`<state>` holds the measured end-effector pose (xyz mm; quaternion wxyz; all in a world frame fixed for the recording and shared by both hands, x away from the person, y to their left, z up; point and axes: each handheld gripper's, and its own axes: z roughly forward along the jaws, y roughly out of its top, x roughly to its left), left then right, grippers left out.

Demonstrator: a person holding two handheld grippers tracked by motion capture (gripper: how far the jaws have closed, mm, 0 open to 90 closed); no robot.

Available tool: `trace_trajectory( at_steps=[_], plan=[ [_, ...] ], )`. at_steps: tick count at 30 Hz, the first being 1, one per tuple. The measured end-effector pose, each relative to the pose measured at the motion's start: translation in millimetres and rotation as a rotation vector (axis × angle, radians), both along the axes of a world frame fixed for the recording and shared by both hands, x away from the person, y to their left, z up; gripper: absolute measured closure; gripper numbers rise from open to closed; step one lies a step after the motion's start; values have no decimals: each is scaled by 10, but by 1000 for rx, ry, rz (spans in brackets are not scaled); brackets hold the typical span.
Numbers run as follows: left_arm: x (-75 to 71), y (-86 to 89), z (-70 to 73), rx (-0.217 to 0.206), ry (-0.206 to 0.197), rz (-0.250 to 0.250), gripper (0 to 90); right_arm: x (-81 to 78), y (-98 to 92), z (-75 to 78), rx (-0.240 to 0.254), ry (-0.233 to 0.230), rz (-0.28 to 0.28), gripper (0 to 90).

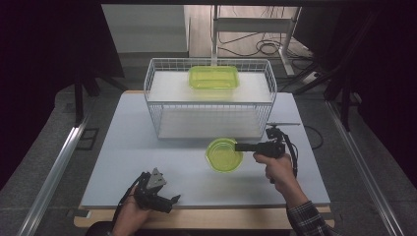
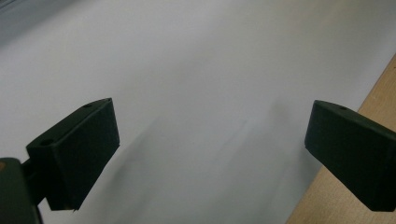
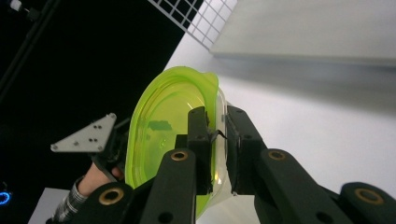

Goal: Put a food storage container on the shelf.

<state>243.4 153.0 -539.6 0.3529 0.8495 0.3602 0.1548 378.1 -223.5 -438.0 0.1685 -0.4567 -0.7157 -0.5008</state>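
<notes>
A round, see-through green bowl (image 1: pixel 223 155) hangs a little above the white table (image 1: pixel 147 152), just in front of the wire basket. My right gripper (image 1: pixel 240 147) comes at it from the right and is shut on its rim. The right gripper view shows the two black jaws pinching the bowl (image 3: pixel 163 126) wall, one inside and one outside, at the right gripper (image 3: pixel 218 135). Near the table's front left edge my left gripper (image 1: pixel 173 199) sits low in a hand. Its jaws stand wide apart over bare table (image 2: pixel 210 70), left gripper (image 2: pixel 210 149) empty.
A white wire basket (image 1: pixel 210 98) stands at the back middle of the table, and a rectangular green container (image 1: pixel 214 77) lies on its upper shelf. The wooden table edge (image 2: pixel 373 93) runs along the front. Dark floor, rails and cables surround the table.
</notes>
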Motion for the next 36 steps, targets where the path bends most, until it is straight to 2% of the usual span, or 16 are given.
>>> trace_trajectory(
  at_steps=[11,27,36],
  plan=[
    [0,0,0,-1,0,0,30,99,-3,296,35,-29,-24,806],
    [3,2,-2,3,-1,-2,31,239,6,679,57,-71,-54,805],
    [4,0,-7,4,0,-2,31,316,29,883,82,-76,-60,806]
  ],
)
